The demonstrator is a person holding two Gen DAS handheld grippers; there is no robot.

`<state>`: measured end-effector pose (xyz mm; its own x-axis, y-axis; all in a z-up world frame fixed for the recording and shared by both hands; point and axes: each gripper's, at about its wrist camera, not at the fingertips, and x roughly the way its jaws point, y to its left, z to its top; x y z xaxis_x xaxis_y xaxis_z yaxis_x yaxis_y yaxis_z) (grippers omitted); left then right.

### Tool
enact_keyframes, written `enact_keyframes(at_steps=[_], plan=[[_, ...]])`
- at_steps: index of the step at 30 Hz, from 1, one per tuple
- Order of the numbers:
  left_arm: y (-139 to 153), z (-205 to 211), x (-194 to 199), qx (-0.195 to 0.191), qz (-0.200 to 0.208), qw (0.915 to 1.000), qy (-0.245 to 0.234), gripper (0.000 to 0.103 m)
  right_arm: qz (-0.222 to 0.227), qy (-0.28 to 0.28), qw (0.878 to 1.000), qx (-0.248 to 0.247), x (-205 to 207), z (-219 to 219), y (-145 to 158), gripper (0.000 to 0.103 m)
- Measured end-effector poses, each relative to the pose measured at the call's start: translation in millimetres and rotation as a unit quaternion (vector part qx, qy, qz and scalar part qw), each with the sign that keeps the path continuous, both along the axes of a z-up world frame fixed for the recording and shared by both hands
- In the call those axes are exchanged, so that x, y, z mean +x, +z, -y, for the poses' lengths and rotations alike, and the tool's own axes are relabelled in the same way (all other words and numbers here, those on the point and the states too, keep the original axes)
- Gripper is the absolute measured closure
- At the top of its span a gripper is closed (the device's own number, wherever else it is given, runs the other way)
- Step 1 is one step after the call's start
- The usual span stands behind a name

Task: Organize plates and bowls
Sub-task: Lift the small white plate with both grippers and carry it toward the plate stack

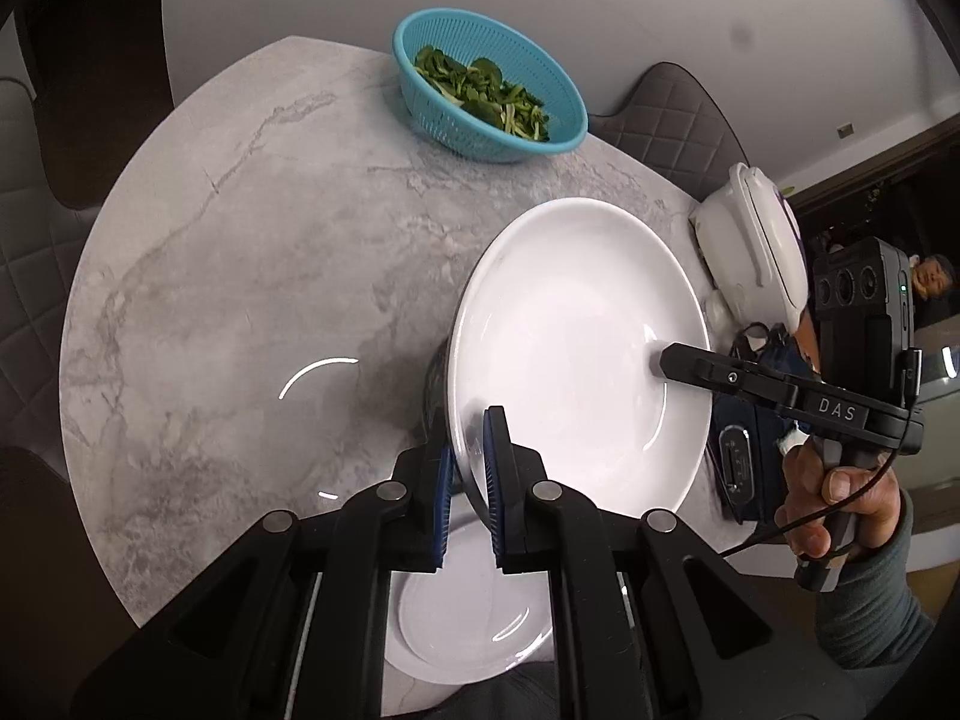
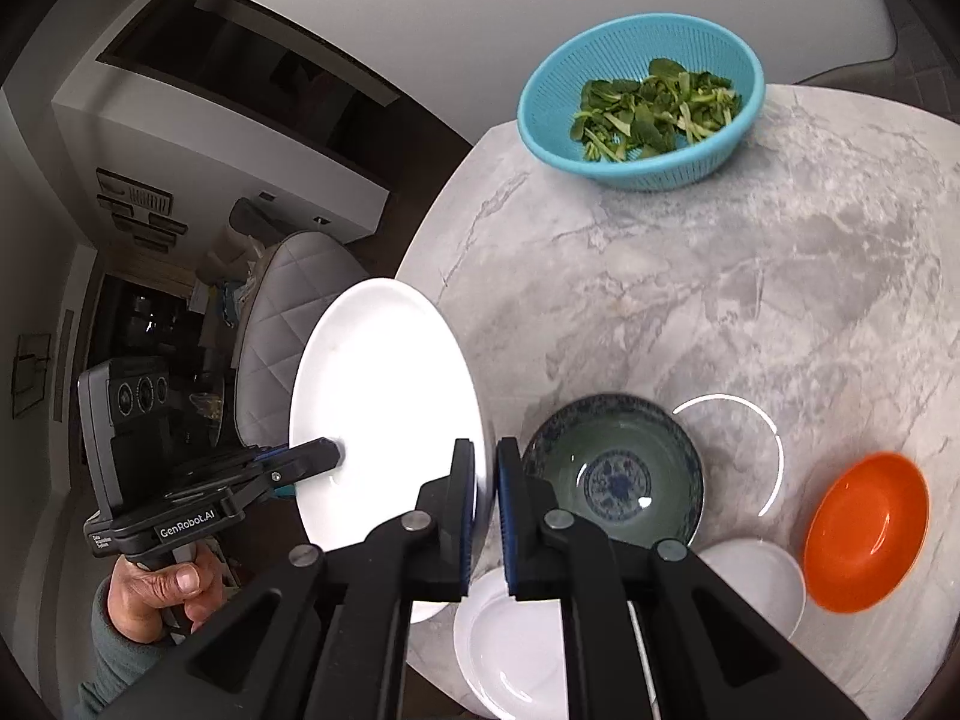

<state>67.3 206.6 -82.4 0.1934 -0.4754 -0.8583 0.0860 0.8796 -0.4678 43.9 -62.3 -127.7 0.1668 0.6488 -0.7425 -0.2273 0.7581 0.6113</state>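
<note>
A large white plate [image 1: 576, 336] is held tilted above the marble table [image 1: 240, 252] by both grippers. My left gripper [image 1: 467, 480] is shut on the plate's near rim, and its fingers show at the plate's left edge in the right wrist view [image 2: 312, 459]. My right gripper [image 2: 485, 516] is shut on the opposite rim of the plate [image 2: 384, 408], and shows at the plate's right side in the left wrist view [image 1: 672, 363]. Below sit a blue patterned bowl [image 2: 612, 468], an orange dish [image 2: 864, 522] and small white plates [image 2: 510, 648], [image 2: 756, 582].
A blue colander of green leaves [image 1: 486, 84] stands at the table's far edge. A white lidded container [image 1: 750, 240] and a dark bag [image 1: 744, 456] lie at the table's right side. Padded chairs [image 1: 666, 114] stand around the table.
</note>
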Motion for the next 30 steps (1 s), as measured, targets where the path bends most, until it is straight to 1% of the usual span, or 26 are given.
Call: enact_keyframes(at_steps=[6,11,14,18,23,26,30], plan=[[-33.6,8.1,-64.9,-0.006,-0.028,0.9995,-0.011,0.095,-0.027,-0.008,1.0,-0.004,-60.8,11.7,-36.5,0.093],[-63.6,10.9,-115.6,-0.017,-0.053,0.9983,-0.014,0.095,-0.047,-0.011,0.999,-0.011,-107.4,17.4,-65.0,0.093],[-86.5,11.0,-140.8,-0.027,-0.071,0.997,-0.015,0.095,-0.061,-0.014,0.998,-0.014,-129.2,20.9,-83.1,0.093],[-115.3,16.0,-169.2,-0.022,-0.088,0.9957,-0.018,0.095,-0.078,-0.019,0.997,-0.022,-158.3,23.8,-108.1,0.093],[-145.7,22.6,-190.4,-0.011,-0.105,0.9942,-0.023,0.095,-0.091,-0.025,0.995,-0.034,-179.2,27.0,-135.7,0.093],[-162.4,28.5,-199.2,0.006,-0.105,0.994,-0.028,0.095,-0.09,-0.031,0.994,-0.045,-183.6,28.4,-147.9,0.094],[-179.6,30.3,-208.2,0.008,-0.11,0.9937,-0.019,0.094,-0.086,-0.033,0.994,-0.062,-184.1,27.7,-159.3,0.094]])
